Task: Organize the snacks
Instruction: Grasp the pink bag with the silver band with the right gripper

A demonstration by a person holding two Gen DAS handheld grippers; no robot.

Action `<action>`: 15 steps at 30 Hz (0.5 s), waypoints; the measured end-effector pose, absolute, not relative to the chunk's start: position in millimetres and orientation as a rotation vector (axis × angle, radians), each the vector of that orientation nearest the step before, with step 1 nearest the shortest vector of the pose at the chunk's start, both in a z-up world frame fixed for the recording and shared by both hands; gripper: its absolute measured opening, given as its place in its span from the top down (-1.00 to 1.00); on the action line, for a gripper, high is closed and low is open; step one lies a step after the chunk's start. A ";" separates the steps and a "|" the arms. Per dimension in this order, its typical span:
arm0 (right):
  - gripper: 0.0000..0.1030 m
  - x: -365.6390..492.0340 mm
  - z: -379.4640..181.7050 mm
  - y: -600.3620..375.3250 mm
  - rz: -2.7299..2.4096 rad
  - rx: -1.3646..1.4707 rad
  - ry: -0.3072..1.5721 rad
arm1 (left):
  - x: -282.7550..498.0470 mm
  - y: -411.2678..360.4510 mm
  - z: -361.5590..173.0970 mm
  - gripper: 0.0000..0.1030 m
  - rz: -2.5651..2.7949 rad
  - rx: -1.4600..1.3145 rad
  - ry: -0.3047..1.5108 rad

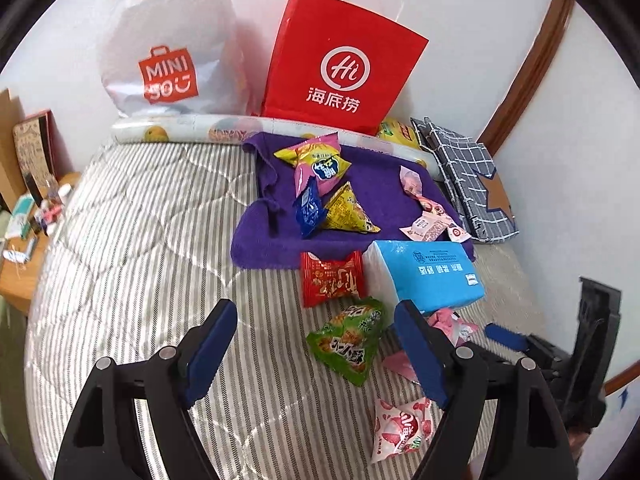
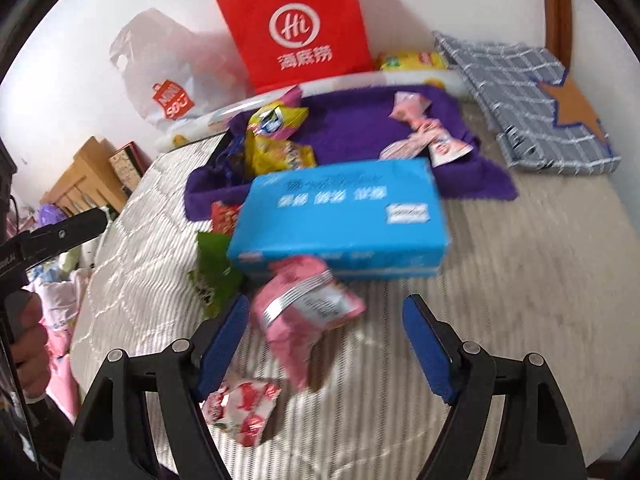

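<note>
left gripper (image 1: 308, 354): jaws stood wide apart over the striped bedcover (image 1: 152, 248), pressing on nothing; the green snack packet (image 1: 348, 344) lay flat between the blue pads (image 1: 208, 354), untouched.
right gripper (image 2: 322, 346): fingers apart, gripping nothing; the pink snack packet (image 2: 306, 312) lay between them, just on the near side of the blue tissue pack (image 2: 340, 216). its picture was smeared.
strawberry packet (image 1: 400, 426): nearest of all, on the bedcover well on the near side of the tissue pack, by the left gripper's right finger.
green snack packet: near the tissue pack's near left corner.
pink snack packet: touching or nearly touching the tissue pack's near edge; i could not tell which.
red snack packet (image 1: 332, 278): just left of the tissue pack, at the cloth's near edge.
blue tissue pack: on the bedcover, its far end over the purple cloth (image 1: 256, 240).
purple cloth: beyond the tissue pack, carrying a yellow triangular packet (image 1: 348, 210), a dark blue wrapper (image 1: 308, 208), a yellow and pink bag (image 1: 316, 162) and pale pink wrappers (image 1: 430, 224).
checked fabric item (image 1: 468, 176): right of the cloth, beyond the tissue pack.
red paper bag (image 1: 340, 60): upright against the wall, far beyond the tissue pack.
white shopping bag (image 1: 172, 40): left of the red bag, equally far.
</note>
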State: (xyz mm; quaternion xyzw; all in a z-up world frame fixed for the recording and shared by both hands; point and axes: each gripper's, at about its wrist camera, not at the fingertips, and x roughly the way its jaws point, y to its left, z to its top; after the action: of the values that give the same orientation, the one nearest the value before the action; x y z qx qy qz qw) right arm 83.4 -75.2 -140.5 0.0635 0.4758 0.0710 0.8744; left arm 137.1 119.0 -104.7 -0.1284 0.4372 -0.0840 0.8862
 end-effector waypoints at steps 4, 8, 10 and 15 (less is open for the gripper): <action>-0.55 88.5 -155.9 -64.3 0.122 0.115 1.032 | 137.1 126.9 -113.3 -0.55 -0.184 -0.284 0.928; -0.55 93.2 -166.2 -60.1 0.128 0.137 1.047 | 135.7 132.9 -118.4 -0.55 -0.189 -0.278 0.937; -0.55 96.4 -169.9 -56.5 0.130 0.134 1.050 | 135.5 136.9 -121.2 -0.55 -0.187 -0.283 0.943; -0.54 102.9 -177.6 -51.6 0.142 0.152 1.050 | 133.5 141.3 -129.7 -0.55 -0.186 -0.294 0.963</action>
State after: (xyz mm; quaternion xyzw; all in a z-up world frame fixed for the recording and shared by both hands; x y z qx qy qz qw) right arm 102.9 -51.6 -177.6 0.0726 0.5005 0.0676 0.8601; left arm 133.5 141.3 -129.7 -0.1408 0.4605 -0.0891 0.8719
